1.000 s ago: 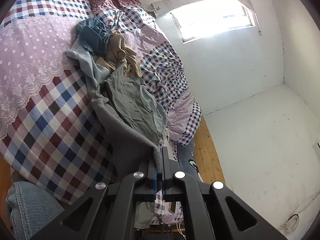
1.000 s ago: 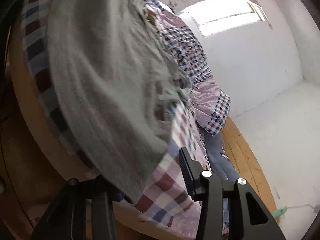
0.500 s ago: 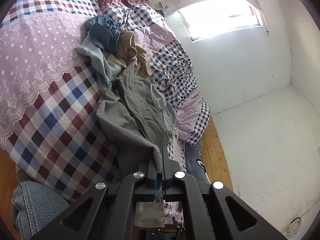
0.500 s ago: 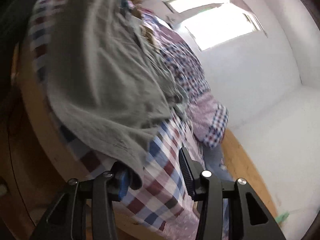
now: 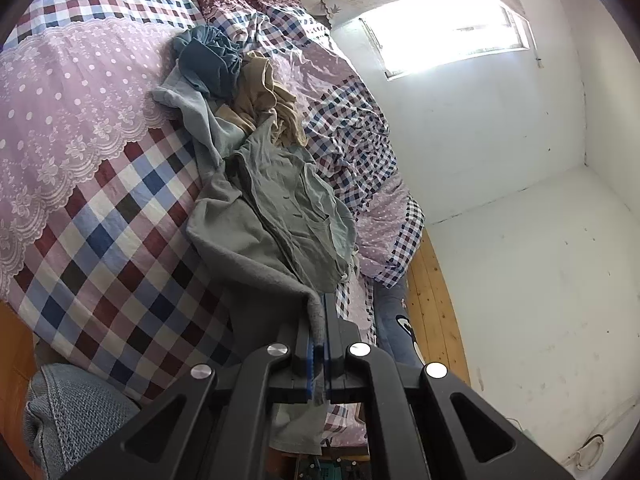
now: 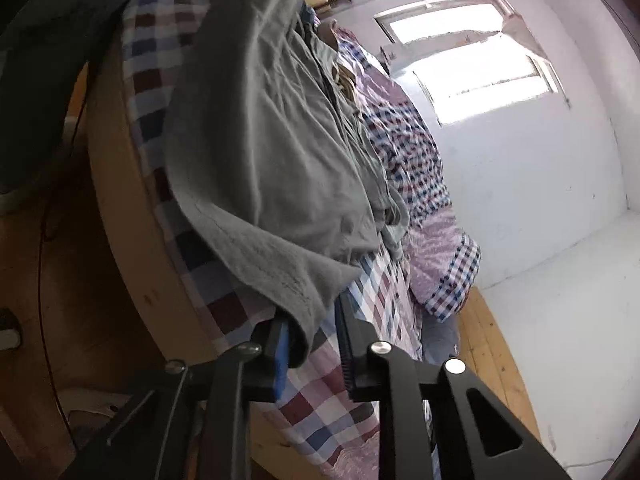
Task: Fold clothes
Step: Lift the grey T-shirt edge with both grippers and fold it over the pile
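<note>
A grey garment [image 5: 256, 236] lies stretched across the checked bed toward me. My left gripper [image 5: 318, 320] is shut on its near corner, and cloth hangs below the fingers. In the right wrist view the same grey garment [image 6: 256, 152] drapes over the bed edge. My right gripper [image 6: 314, 344] is open, with the garment's other corner hanging between its fingers against the left blue pad [image 6: 282, 356]. A blue garment [image 5: 208, 64] and a tan garment [image 5: 260, 92] lie crumpled beyond it.
The bed has a checked and pink lace cover [image 5: 80, 128] and a rumpled checked quilt [image 5: 352, 132] by the wall. The wooden bed frame [image 6: 132, 216] is at the left. Wooden floor [image 5: 436, 300] and white walls lie to the right. A denim-clad knee [image 5: 64, 412] is at lower left.
The grey garment has been drawn toward me, with more bedspread showing. The right gripper has risen to the garment's hanging corner, which now sits between its open fingers.
</note>
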Demonstrator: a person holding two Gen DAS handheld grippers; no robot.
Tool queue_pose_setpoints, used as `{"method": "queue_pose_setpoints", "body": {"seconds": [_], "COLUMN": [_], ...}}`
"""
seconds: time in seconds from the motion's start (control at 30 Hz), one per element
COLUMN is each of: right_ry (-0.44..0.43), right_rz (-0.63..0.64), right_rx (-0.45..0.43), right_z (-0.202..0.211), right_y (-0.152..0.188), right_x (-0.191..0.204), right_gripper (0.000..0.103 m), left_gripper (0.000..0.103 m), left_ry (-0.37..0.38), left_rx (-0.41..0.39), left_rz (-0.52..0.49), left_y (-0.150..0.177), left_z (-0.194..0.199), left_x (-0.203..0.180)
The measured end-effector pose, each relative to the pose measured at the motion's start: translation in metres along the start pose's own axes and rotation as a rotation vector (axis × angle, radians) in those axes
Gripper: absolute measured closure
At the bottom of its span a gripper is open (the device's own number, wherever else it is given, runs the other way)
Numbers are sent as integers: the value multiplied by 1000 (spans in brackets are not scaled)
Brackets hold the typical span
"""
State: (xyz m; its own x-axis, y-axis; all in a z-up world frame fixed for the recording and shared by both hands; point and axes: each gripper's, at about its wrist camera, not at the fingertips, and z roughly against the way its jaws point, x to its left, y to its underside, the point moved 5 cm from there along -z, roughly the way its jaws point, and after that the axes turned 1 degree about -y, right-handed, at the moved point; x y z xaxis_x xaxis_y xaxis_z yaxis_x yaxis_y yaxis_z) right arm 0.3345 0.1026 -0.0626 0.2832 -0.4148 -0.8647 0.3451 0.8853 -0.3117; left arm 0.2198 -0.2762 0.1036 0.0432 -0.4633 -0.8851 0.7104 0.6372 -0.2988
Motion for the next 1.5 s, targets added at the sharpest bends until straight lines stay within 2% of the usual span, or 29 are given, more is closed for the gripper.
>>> {"method": "queue_pose_setpoints", "body": {"seconds": [0.03,0.1,0.2,0.3,0.5,0.6,0.77,0.87,1.0,1.2,1.5], "right_ry": [-4,-29,-83,-80,-44,-59,-74,-45,12,89,178], "right_rz": [-10,-27,-45,-71,-112,-89,49,110,107,48,-64], "right_rx": [12,27,42,24,-8,-30,-58,-69,-74,-73,-103], "right_z": [-2,-4,-2,16,43,52,77,90,107,141,207], "right_y": [1,4,8,12,10,0,-17,-25,-32,-38,-34], "right_x": [-3,-6,-19,-47,-127,-153,-168,-181,-211,-261,-301], "right_gripper": [90,103,103,103,103,103,103,103,103,103,103], "left_gripper": [102,102,102,102,102,102,102,102,102,102,102], "left_ry": [0,-1,0,-12,-18,-19,-17,-13,2,49,131], "left_rx": [0,0,3,4,-10,-13,-20,-23,-10,4,-5], "left_rz": [0,2,12,2,-1,-1,-14,-26,-42,-82,-184], "left_y": [0,-1,-1,-1,1,2,1,2,10,24,38], "left_z": [0,0,0,3,14,22,40,53,66,91,139], "left_x": [0,1,2,2,4,3,-3,-7,-16,-41,-94]}}
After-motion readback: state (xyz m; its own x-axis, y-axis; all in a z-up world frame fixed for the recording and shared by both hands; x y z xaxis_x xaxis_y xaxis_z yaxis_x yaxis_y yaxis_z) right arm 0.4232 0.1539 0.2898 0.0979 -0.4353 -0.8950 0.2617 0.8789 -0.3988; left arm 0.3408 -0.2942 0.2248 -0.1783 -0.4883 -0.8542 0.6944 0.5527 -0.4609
